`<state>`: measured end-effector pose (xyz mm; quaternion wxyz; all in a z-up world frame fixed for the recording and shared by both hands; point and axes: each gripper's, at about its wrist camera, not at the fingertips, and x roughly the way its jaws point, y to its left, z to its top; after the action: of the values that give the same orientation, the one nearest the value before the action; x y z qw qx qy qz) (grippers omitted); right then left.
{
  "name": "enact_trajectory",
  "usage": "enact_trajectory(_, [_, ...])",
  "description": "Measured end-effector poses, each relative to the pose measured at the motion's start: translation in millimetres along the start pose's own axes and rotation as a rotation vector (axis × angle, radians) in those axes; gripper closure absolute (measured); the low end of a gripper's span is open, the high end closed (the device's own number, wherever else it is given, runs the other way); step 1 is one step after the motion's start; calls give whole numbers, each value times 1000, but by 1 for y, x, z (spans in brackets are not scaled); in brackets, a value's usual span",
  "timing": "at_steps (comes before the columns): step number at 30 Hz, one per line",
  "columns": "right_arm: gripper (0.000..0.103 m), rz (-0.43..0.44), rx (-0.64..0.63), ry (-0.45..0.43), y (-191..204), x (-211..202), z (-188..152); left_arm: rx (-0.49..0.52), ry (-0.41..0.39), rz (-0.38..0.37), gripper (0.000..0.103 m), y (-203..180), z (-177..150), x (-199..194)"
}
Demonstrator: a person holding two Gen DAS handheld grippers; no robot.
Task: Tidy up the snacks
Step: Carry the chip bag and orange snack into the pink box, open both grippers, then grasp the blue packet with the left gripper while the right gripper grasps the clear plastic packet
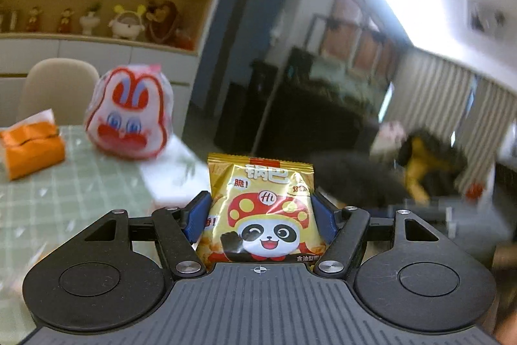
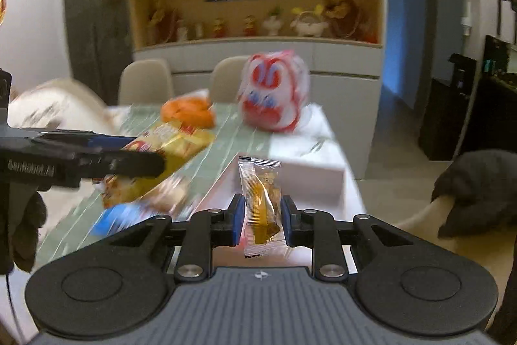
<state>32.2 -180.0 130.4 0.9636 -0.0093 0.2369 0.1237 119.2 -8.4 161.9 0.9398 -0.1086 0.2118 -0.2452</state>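
My left gripper (image 1: 260, 215) is shut on a yellow panda snack bag (image 1: 262, 212) and holds it upright above the table's right end. In the right wrist view the left gripper (image 2: 142, 162) comes in from the left with the same yellow bag (image 2: 161, 164) in it. My right gripper (image 2: 261, 217) is shut on a small clear-wrapped snack (image 2: 262, 206) with orange-brown contents, held upright over a white box (image 2: 310, 157). A red and white rabbit-face bag (image 1: 129, 112) stands on the table; it also shows in the right wrist view (image 2: 274, 92).
The table has a green checked cloth (image 1: 64, 183). An orange tissue pack (image 1: 30, 147) lies at its far left, also seen from the right wrist (image 2: 189, 110). A blue and white packet (image 2: 116, 217) lies near me. Beige chairs (image 2: 143, 83) and a shelf unit stand behind.
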Motion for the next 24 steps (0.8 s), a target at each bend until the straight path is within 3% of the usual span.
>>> enact_trajectory(2, [69, -33, 5, 16, -10, 27, 7, -105, 17, -48, 29, 26, 11, 42])
enact_trajectory(3, [62, -62, 30, 31, -15, 38, 5, -158, 84, -73, 29, 38, 11, 67])
enact_trajectory(5, [60, -78, 80, 77, -25, 53, -6, -244, 261, -73, 30, 59, -5, 117])
enact_trajectory(7, [59, -58, 93, 114, -29, 57, -23, -243, 335, -51, 35, 68, -22, 135])
enact_trajectory(9, [56, -58, 64, 133, -27, 54, -42, -217, 324, -51, 36, 73, -30, 130])
enact_trajectory(11, [46, -49, 30, 148, -21, 51, -60, -190, 274, -30, 36, 79, -29, 114])
enact_trajectory(16, [45, 5, -4, 197, 4, 58, -80, -118, 188, 199, 36, 98, -32, 77])
enact_trajectory(24, [45, 72, -20, 273, 48, 75, -107, -26, 375, 261, 39, 109, -73, 81])
